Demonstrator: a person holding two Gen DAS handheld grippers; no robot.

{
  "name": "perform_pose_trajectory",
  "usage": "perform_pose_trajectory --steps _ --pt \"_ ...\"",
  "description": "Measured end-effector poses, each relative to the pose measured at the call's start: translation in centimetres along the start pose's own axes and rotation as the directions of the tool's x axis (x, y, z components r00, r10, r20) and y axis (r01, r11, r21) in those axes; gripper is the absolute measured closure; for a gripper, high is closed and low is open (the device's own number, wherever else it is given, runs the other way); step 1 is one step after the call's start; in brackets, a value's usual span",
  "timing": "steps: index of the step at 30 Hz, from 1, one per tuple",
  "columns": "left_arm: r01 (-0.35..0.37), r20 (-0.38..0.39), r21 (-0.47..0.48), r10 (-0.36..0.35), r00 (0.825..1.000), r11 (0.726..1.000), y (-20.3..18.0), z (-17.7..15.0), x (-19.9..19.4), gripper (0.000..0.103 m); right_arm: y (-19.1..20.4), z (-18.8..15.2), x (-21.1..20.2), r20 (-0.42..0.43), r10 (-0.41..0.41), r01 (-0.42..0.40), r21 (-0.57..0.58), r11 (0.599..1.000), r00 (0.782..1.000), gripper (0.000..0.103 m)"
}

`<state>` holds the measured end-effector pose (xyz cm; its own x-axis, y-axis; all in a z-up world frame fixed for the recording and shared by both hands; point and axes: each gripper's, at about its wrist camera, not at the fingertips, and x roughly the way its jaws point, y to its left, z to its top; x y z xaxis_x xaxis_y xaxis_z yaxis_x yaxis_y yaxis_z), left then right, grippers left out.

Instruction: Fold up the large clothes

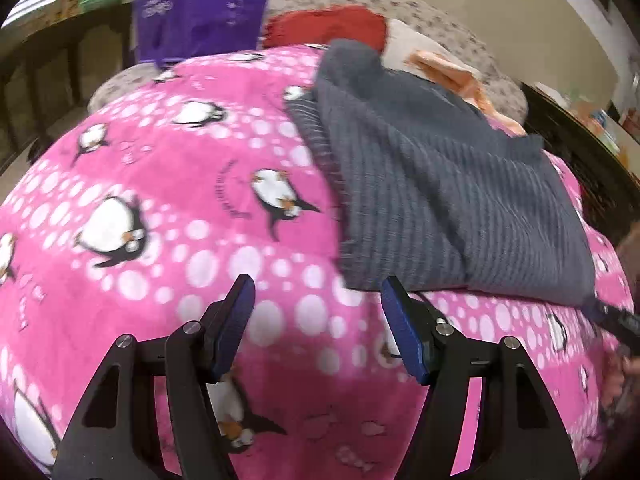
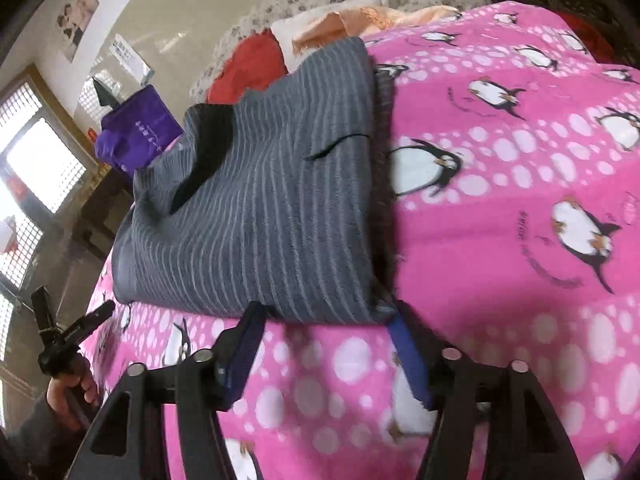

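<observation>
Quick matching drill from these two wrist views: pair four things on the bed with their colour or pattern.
1. folded sweater
2. blanket
3. bag
4. cloth behind the sweater

a. purple
b. pink with penguins
c. red
d. grey with thin stripes

Pairs: 1-d, 2-b, 3-a, 4-c
</observation>
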<state>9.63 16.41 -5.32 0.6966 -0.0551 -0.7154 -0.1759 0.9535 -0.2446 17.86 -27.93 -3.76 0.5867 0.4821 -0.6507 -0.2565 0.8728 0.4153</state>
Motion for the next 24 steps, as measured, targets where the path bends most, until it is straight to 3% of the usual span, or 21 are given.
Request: perform_pose_trajectory --steps 4,8,11,14,17,18,21,22,24 --pt "0.089 -0.022 -0.032 -0.090 0.996 0.996 0.2 0.1 0.6 0.034 -1.2 0.5 0.5 0.045 0.076 -0.078 0.065 0.995 0.996 0.036" --pt "0.126 -0.035 -0.041 -0.128 0.991 0.991 -0.3 1.4 1.4 0.030 -2.0 0.8 0.7 0.073 0.137 -0.143 0.087 0.986 0.988 0.041" --pt "0.155 -0.041 -0.042 -0.157 0.987 0.987 -1.0 2.9 2.7 0.030 -2.1 1.6 1.4 0.069 0.139 -0.144 0.068 0.987 0.988 0.045" --pt "0.243 -0.072 -0.078 -0.249 0.966 0.967 -1.6 3.8 4.0 0.030 -1.4 2.3 2.2 0.053 0.132 -0.134 0.035 0.990 0.990 0.048" --pt "0.279 -0.079 -0.104 -0.287 0.955 0.955 -1.5 4.8 5.2 0.030 -1.2 2.4 2.5 0.044 0.128 -0.129 0.028 0.991 0.991 0.052" --pt "0.284 -0.079 -0.118 -0.294 0.953 0.952 -1.3 4.8 5.2 0.035 -1.1 2.4 2.5 0.044 0.123 -0.125 0.025 0.992 0.991 0.055" --pt "0.279 -0.079 -0.125 -0.289 0.954 0.952 -1.2 4.4 4.6 0.065 -1.0 2.1 2.1 0.041 0.107 -0.107 0.018 0.994 0.993 0.081" --pt "0.276 -0.077 -0.110 -0.285 0.956 0.955 -1.4 4.2 4.1 0.074 -1.0 2.0 2.0 0.036 0.125 -0.126 0.019 0.992 0.991 0.085" --pt "0.268 -0.071 -0.093 -0.275 0.959 0.959 -1.7 4.0 3.1 0.081 -1.1 1.9 1.4 0.040 0.135 -0.136 0.025 0.990 0.990 0.089"
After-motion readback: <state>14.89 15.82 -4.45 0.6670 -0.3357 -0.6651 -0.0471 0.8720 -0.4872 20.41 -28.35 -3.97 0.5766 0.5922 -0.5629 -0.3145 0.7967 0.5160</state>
